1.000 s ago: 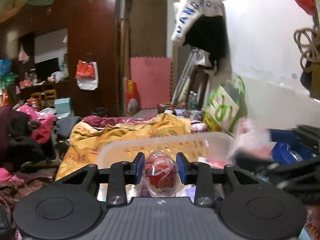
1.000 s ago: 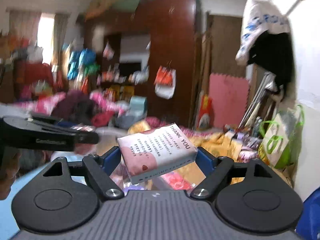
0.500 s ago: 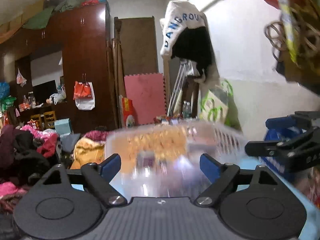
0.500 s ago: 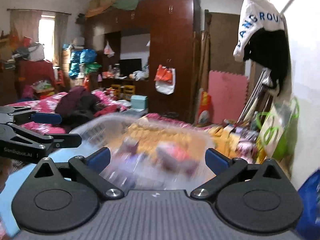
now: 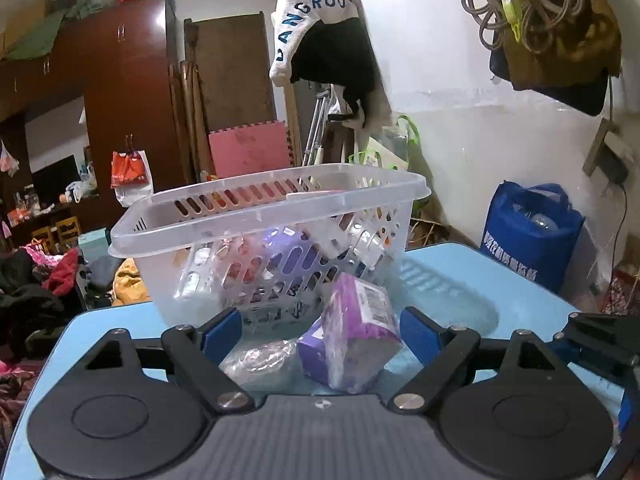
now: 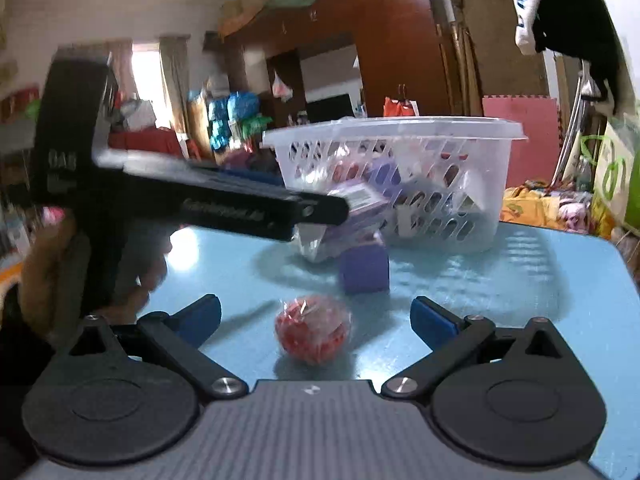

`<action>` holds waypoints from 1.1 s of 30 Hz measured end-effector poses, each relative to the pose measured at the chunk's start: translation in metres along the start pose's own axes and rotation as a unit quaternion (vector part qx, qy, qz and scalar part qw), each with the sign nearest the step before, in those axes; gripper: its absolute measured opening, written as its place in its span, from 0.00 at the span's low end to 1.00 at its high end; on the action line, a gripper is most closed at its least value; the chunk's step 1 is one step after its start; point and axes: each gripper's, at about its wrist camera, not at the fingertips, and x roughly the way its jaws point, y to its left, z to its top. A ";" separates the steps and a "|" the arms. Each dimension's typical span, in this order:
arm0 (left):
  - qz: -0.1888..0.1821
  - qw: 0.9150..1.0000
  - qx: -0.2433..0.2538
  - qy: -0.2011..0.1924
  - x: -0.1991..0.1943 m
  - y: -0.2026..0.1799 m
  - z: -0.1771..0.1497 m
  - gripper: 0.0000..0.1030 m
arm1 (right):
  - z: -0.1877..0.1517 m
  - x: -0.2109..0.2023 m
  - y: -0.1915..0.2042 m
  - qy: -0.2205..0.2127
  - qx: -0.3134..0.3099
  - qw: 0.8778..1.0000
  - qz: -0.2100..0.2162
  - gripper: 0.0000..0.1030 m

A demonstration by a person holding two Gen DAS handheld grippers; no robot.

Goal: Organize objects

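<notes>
A clear slotted plastic basket stands on the light-blue table with several wrapped items inside. In front of it lies a purple wrapped package beside a crumpled clear wrapper. Both sit between the fingers of my left gripper, which is open with its pads off them. In the right wrist view a red ball in clear wrap rests on the table between the wide-open fingers of my right gripper. Beyond it stands a purple box, and the left gripper reaches in from the left towards the basket.
A hand holds the left gripper at the left. The table's right edge drops off to cluttered bedding. A blue bag stands against the white wall on the right. A dark wardrobe and piled clothes fill the back.
The left gripper let go of the red wrapped ball and the right let go of the white-and-pink box. Both opened wide and sank from above the basket to table level.
</notes>
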 end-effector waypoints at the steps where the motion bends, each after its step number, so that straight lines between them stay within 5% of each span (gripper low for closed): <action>1: 0.005 1.000 0.000 -0.002 0.001 -0.002 -0.001 0.86 | 0.000 0.004 0.001 0.007 -0.006 1.000 -0.004 1.00; 7: 0.022 1.000 -0.005 -0.005 0.009 -0.003 -0.003 0.86 | 0.001 0.011 0.002 0.013 -0.001 1.000 -0.013 1.00; 15: 0.048 0.999 0.020 -0.010 0.012 -0.010 -0.005 0.82 | -0.019 0.007 0.008 0.028 -0.007 1.000 -0.001 0.52; 27: 0.063 0.997 0.032 0.007 0.020 -0.015 -0.006 0.81 | -0.020 0.002 0.006 0.010 0.003 1.000 -0.003 0.52; 31: 0.064 0.998 0.029 0.004 0.019 -0.016 -0.005 0.46 | -0.020 0.001 0.006 0.007 0.001 1.000 -0.002 0.52; 33: 0.063 0.998 0.020 0.004 0.019 -0.012 -0.006 0.45 | -0.021 0.000 0.006 0.004 0.000 1.000 -0.001 0.52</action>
